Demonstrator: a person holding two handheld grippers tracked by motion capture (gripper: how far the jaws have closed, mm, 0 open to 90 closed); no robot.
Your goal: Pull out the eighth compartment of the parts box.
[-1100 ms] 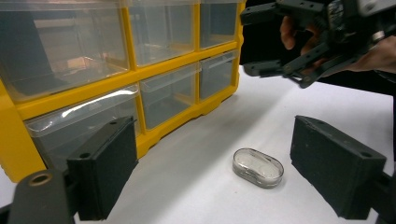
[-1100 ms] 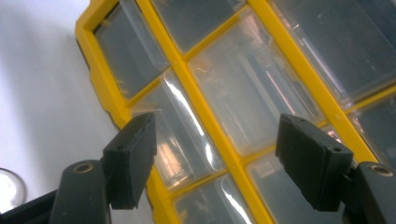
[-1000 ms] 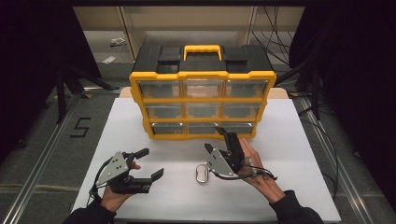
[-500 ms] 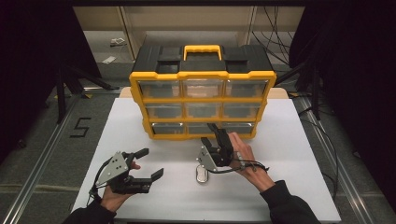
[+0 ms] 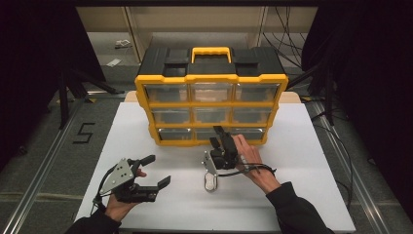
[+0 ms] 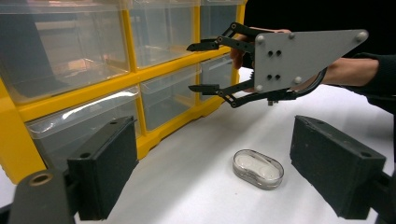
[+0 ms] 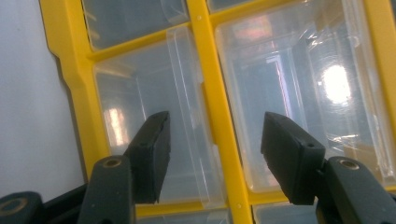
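The right gripper (image 5: 217, 135) has moved up to the organiser's (image 5: 210, 80) bottom drawers (image 7: 154, 93), jaws closing but empty. The left gripper (image 5: 155, 169) waits open near the table's (image 5: 311, 146) front-left corner.

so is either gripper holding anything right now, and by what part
Nothing is held. The right gripper has been closing its jaws on air by the drawer cabinet; the left gripper is open and empty.

White table (image 5: 316, 146) at centre, on grey floor (image 5: 44, 161). Metal rail (image 5: 46, 163) runs along the floor at left, beside a painted "5" (image 5: 84, 132). Black curtains (image 5: 29, 58) left and right. Far: beige shelving (image 5: 146, 29), cables (image 5: 285, 39) trailing at right.
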